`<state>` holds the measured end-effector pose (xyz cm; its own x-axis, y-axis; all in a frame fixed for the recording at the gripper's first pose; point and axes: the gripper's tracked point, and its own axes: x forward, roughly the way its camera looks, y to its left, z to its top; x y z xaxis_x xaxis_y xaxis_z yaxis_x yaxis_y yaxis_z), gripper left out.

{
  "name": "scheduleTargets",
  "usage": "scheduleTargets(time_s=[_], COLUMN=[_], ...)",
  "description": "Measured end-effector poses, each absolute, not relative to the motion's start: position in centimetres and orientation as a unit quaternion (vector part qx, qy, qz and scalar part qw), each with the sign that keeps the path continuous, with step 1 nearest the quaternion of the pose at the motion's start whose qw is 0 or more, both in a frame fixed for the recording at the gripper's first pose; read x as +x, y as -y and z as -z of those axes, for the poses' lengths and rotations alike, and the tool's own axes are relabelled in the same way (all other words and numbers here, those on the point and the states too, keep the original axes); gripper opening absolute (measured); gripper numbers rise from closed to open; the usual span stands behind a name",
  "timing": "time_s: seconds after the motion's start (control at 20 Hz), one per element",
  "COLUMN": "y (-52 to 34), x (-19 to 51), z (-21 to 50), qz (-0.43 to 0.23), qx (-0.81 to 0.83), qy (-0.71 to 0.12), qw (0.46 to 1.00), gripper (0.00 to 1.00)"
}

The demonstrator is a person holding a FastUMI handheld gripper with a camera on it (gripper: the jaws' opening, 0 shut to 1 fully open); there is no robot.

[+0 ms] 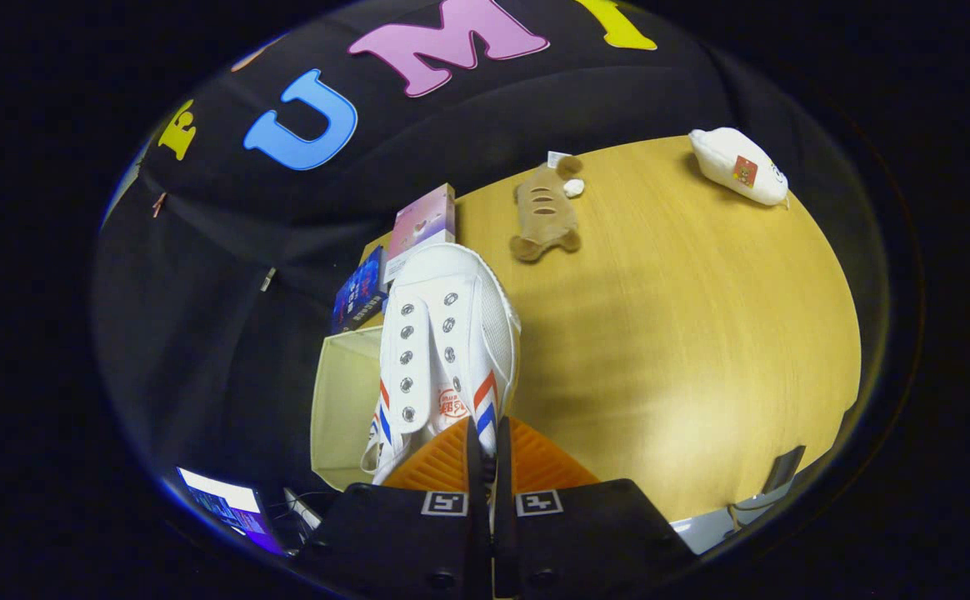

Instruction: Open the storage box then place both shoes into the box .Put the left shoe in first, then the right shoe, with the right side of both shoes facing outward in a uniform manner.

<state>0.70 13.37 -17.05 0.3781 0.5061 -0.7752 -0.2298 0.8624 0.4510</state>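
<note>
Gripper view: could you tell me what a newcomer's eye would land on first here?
A white sneaker with red and blue stripes, clamped at its side wall between the orange fingers, hanging over the cream storage box. Beyond it, on the wooden table, lie a brown plush toy and a white plush toy.

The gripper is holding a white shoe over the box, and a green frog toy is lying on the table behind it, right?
Not quite. The gripper view shows a brown plush toy, not a green frog, on the table. The rest holds: the gripper holds the white shoe over the box.
</note>
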Motion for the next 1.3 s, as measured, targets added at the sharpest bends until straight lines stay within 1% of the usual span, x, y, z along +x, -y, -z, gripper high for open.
scheduleTargets(time_s=[0.25,0.55,0.9,1.1,1.15,1.2,1.3], y=[-20.6,-27.1,-31.4,-31.5,-31.7,-32.4,-34.4], x=[-3.1,-6.2,-7.5,-7.9,-8.1,-8.2,-8.3], z=[15.9,17.7,20.9,23.3,23.6,23.5,22.1], qz=[-0.216,-0.215,-0.202,-0.173,-0.173,-0.177,-0.200], qx=[0.175,0.150,0.098,0.057,0.053,0.057,0.082], qy=[-0.518,-0.521,-0.527,-0.538,-0.541,-0.541,-0.531], qw=[0.809,0.813,0.820,0.823,0.822,0.820,0.819], gripper=[0.06,0.06,0.06,0.06,0.08,0.19,0.47])
